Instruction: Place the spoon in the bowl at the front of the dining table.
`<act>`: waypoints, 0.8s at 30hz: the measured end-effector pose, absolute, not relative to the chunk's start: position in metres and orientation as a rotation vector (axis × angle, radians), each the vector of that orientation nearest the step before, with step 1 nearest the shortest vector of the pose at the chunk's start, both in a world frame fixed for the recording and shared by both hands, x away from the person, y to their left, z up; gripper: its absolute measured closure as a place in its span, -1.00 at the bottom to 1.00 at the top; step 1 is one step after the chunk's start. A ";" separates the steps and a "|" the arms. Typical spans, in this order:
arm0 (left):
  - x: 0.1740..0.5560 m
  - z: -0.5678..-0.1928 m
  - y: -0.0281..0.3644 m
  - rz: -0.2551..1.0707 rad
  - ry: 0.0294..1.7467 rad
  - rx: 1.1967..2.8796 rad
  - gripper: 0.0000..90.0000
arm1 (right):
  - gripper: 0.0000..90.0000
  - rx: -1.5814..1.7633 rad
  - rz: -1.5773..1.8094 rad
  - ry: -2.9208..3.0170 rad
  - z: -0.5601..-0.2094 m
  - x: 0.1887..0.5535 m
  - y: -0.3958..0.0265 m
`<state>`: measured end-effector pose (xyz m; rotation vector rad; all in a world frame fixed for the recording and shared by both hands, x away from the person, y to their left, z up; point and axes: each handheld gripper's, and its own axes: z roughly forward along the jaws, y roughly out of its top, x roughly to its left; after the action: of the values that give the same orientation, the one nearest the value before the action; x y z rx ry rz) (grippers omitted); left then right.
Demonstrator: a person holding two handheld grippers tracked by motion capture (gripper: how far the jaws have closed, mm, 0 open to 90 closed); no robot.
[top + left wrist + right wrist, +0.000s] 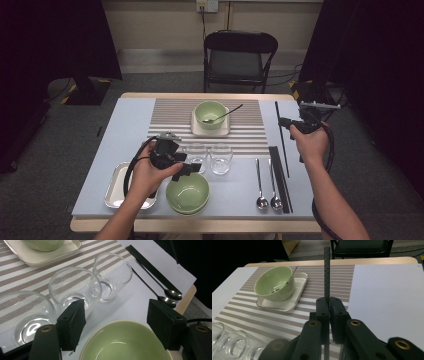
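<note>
1 place was laid: a green bowl (210,113) with a spoon on its tray at the mat's far side. The right gripper (329,305) had its jaws clamped on 1 black chopstick (326,272), raised above the mat's right edge. The left gripper (115,322) hovered wide open and empty over the stacked bowls (187,192), just beside the glasses (75,286). Spoons (267,200) and the other chopsticks (280,177) remained unplaced. The chopstick's lower end was hidden behind the jaws.
</note>
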<state>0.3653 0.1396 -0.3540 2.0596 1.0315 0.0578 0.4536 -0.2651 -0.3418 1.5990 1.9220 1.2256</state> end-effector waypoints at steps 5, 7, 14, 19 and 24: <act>0.367 -0.353 0.133 0.056 1.023 2.067 -0.31 | 0.93 1.581 1.242 1.930 -0.339 0.455 -0.257; 0.368 -0.352 0.132 0.059 1.021 2.072 -0.31 | 0.93 1.581 1.240 1.933 -0.338 0.455 -0.255; 0.369 -0.352 0.128 0.061 1.012 2.073 -0.31 | 0.93 1.567 1.261 1.942 -0.335 0.456 -0.246; 0.370 -0.352 0.126 0.058 1.012 2.076 -0.31 | 0.93 1.559 1.266 1.947 -0.333 0.456 -0.241; 0.370 -0.353 0.123 0.058 1.008 2.073 -0.31 | 0.93 1.547 1.278 1.952 -0.331 0.457 -0.235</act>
<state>0.3702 0.1231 -0.3528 2.0730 1.0077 0.0582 0.4566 -0.2349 -0.3308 1.5468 1.9520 1.2778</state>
